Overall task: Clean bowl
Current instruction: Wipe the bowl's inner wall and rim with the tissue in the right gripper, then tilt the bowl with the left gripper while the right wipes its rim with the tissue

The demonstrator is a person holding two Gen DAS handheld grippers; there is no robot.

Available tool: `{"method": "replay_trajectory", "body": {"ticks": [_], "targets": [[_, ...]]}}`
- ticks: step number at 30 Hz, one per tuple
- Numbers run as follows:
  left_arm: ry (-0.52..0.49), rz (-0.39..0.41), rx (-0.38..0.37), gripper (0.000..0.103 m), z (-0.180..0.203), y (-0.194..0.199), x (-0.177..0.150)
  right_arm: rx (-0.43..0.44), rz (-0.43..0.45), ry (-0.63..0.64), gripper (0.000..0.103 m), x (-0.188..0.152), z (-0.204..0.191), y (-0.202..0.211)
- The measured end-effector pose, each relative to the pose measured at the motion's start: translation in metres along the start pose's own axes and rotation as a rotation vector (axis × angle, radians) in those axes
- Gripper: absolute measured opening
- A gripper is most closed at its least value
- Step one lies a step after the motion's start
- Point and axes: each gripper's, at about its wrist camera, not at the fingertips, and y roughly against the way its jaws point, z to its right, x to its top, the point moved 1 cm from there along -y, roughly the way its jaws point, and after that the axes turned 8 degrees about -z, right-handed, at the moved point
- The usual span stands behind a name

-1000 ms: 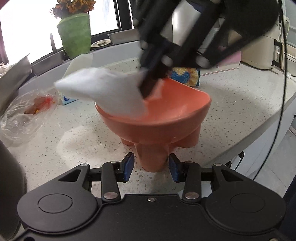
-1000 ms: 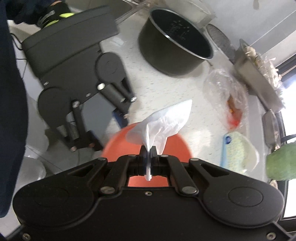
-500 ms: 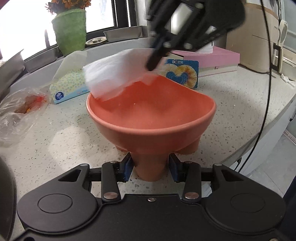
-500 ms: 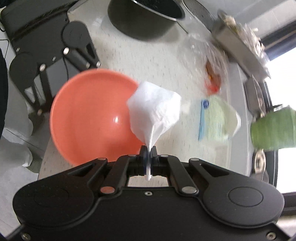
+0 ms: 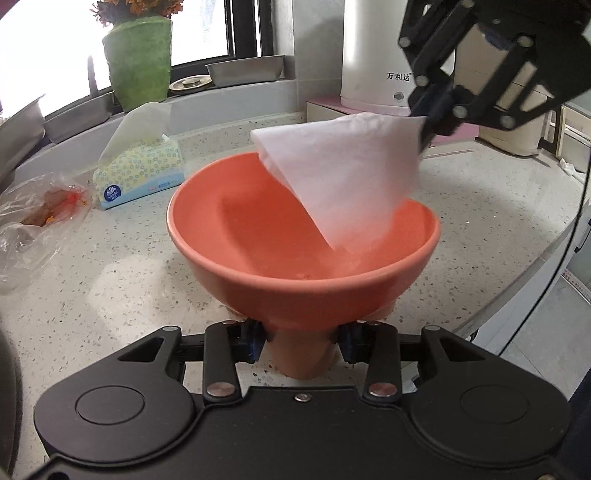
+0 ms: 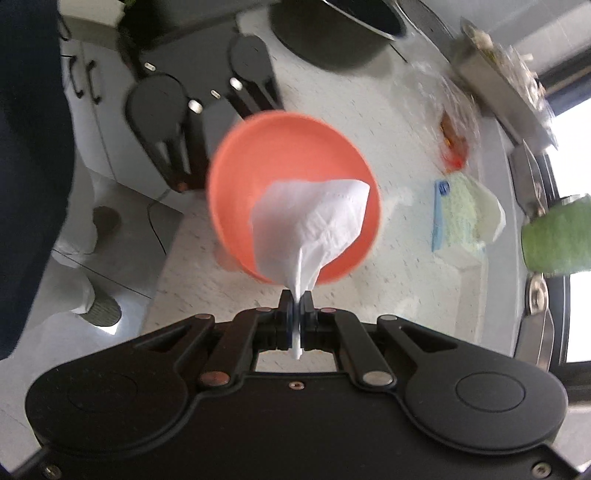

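An orange footed bowl (image 5: 258, 236) stands on the speckled counter. My left gripper (image 5: 301, 341) is shut on one of the bowl's legs at the near side. My right gripper (image 6: 295, 301) is shut on a white tissue (image 6: 310, 225), which hangs over the bowl (image 6: 266, 147). In the left wrist view the right gripper (image 5: 430, 125) is up at the right, above the bowl's far right rim, and the tissue (image 5: 347, 173) drapes down into the bowl's right side.
A tissue box (image 5: 142, 173) and a clear plastic bag (image 5: 40, 218) lie left of the bowl. A green flower pot (image 5: 138, 59) and metal trays stand on the window sill. A white appliance (image 5: 376, 55) stands behind. A black pot (image 6: 340, 29) sits far off. The counter edge curves at right.
The right gripper has swung with the tissue from the bowl's left rim across to its right side and lifted slightly. The left gripper keeps its hold on the leg.
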Motion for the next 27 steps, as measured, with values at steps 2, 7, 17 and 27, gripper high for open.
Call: {"method": "replay_trajectory", "body": {"ticks": [2, 7, 17, 27], "targets": [[-0.001, -0.011, 0.006, 0.047, 0.002, 0.008, -0.001, -0.004, 0.020, 0.005, 0.003, 0.005, -0.003, 0.004], [0.004, -0.023, -0.064, 0.070, 0.002, 0.044, -0.005, -0.052, 0.044, -0.063, 0.003, 0.003, 0.008, -0.002], [0.380, 0.026, -0.272, 0.075, -0.064, 0.068, 0.024, -0.107, 0.085, -0.179, 0.003, -0.025, 0.015, -0.003], [0.707, -0.324, -0.278, 0.014, -0.093, -0.030, 0.041, -0.155, 0.128, -0.296, 0.003, -0.053, 0.001, -0.002]]}}
